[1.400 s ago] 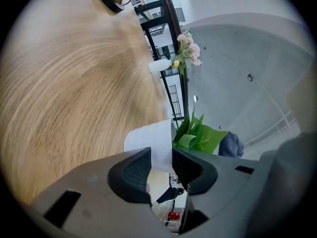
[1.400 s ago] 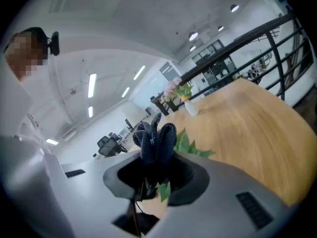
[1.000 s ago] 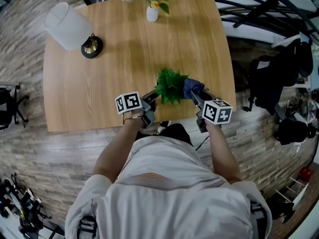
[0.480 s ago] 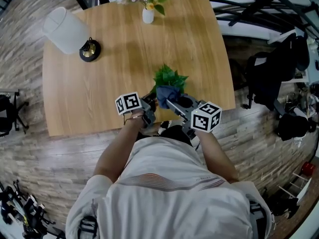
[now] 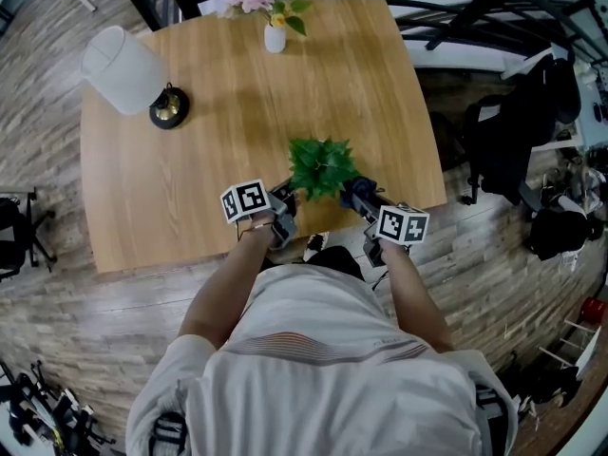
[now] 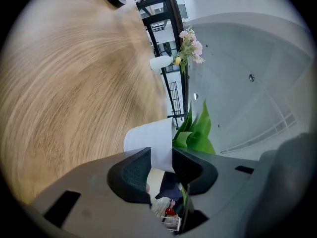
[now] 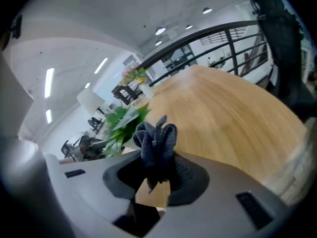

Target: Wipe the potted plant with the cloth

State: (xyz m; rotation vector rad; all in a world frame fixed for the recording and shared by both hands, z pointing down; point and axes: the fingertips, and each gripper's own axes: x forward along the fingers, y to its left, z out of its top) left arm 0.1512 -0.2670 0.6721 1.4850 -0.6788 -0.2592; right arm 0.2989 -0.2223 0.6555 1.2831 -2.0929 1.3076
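Note:
The potted plant (image 5: pixel 321 167), green leaves in a white pot (image 6: pixel 151 145), stands near the table's front edge. My left gripper (image 5: pixel 283 199) reaches in from the plant's left, and its jaws are shut on the pot's side (image 6: pixel 161 165). My right gripper (image 5: pixel 355 198) sits just right of the leaves, shut on a bunched dark blue cloth (image 5: pixel 361 188). In the right gripper view the cloth (image 7: pixel 156 142) sticks up between the pads, with the leaves (image 7: pixel 121 123) a little to its left and apart from it.
The wooden table (image 5: pixel 218 112) carries a white lamp (image 5: pixel 122 57) with a dark round base (image 5: pixel 168 107) at the back left. A small white vase of pink flowers (image 5: pixel 274 34) stands at the back edge. Dark bags and railings (image 5: pixel 513 131) crowd the right side beyond the table.
The right gripper swept the cloth from the plant's right side onto its top, then drew back to the right and lower. The left gripper and the pot kept still.

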